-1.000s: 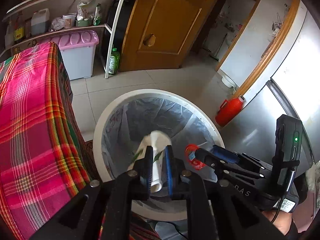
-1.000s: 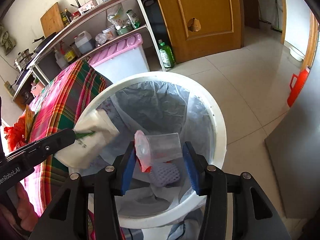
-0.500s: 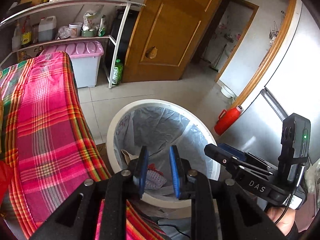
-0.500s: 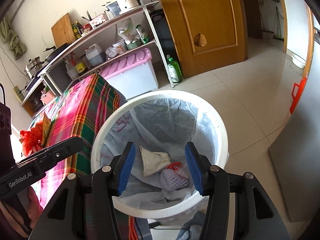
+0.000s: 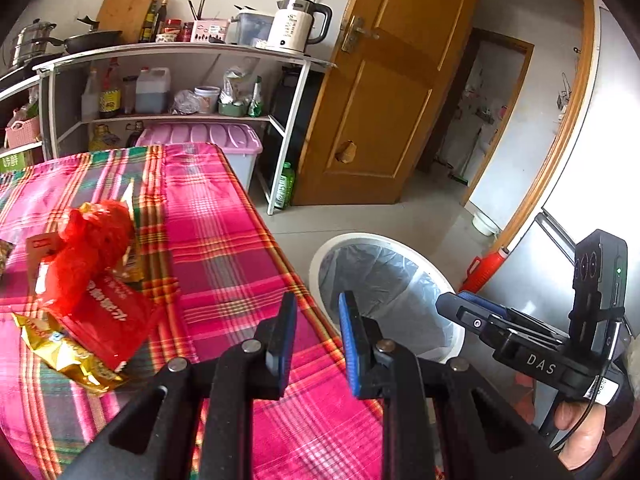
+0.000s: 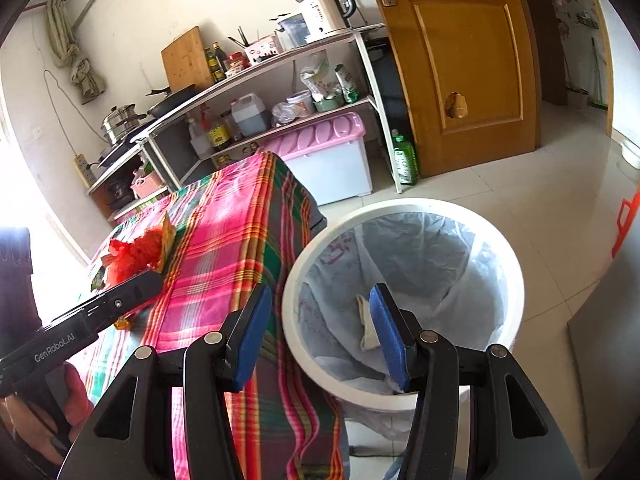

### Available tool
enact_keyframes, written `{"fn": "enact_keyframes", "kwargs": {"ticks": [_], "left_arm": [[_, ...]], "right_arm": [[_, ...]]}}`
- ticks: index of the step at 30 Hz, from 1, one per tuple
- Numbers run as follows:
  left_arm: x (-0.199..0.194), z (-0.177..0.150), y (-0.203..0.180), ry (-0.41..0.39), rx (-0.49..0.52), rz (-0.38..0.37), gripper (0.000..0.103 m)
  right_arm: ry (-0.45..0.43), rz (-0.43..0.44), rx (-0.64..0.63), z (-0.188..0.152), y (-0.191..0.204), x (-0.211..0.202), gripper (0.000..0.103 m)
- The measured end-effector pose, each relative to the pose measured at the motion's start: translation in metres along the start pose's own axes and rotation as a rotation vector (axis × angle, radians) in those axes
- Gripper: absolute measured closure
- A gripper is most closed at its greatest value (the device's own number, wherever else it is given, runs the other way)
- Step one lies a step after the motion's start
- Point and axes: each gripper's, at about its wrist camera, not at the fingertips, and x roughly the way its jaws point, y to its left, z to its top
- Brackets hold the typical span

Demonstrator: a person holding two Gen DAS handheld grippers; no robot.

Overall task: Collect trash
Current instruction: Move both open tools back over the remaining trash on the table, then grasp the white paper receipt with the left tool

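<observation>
My left gripper (image 5: 317, 304) hangs open over the right edge of the plaid tablecloth (image 5: 224, 240), with a narrow gap and nothing between its blue pads. To its left on the cloth lie a crumpled red plastic bag (image 5: 96, 232), a red packet (image 5: 108, 320) and a gold wrapper (image 5: 60, 352). The white bin (image 5: 320, 264) with its clear liner stands on the floor beside the table. My right gripper (image 6: 320, 296) is wide open and empty over the bin's near rim (image 6: 400, 204). A pale crumpled packet (image 6: 366, 328) lies inside. The left gripper (image 6: 154, 276) points at the red bag (image 6: 132, 252).
A white shelf (image 5: 180, 50) behind the table holds a kettle (image 5: 296, 26), bottles and pans. Under it sits a pink-lidded box (image 5: 208, 140), with a green bottle (image 5: 285, 190) beside it. A wooden door (image 5: 384, 92), a red container (image 5: 484, 270) and a grey cabinet (image 5: 560, 264) ring the bin.
A white packet left the left gripper and a clear plastic piece left the right one; both dropped into the bin. Both grippers rose and swung left towards the table.
</observation>
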Motion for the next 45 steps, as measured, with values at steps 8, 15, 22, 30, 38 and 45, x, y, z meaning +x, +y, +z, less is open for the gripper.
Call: {"fn": "enact_keyframes", "kwargs": {"ticks": [8,15,22,30,38,45], "left_arm": [[-0.037,-0.01,0.036,-0.053,-0.034,0.073,0.08],[-0.063,-0.019,0.078,-0.087,-0.087,0.143,0.08],[-0.084,-0.022,0.12,-0.121,-0.142,0.216,0.073],[-0.08,-0.013,0.158,-0.11,-0.155,0.253,0.058],[-0.052,0.003,0.174,-0.051,-0.085,0.282,0.058],[-0.029,0.011,0.181,-0.009,-0.068,0.246,0.058]], "right_arm": [[0.035,0.076,-0.049,-0.005,0.042,0.011,0.051],[0.058,0.157,-0.076,-0.004,0.08,0.022,0.051],[0.087,0.215,-0.118,-0.001,0.118,0.039,0.051],[0.112,0.246,-0.149,0.003,0.151,0.062,0.051],[0.124,0.247,-0.167,0.004,0.162,0.072,0.051],[0.128,0.238,-0.166,0.007,0.161,0.078,0.051]]}}
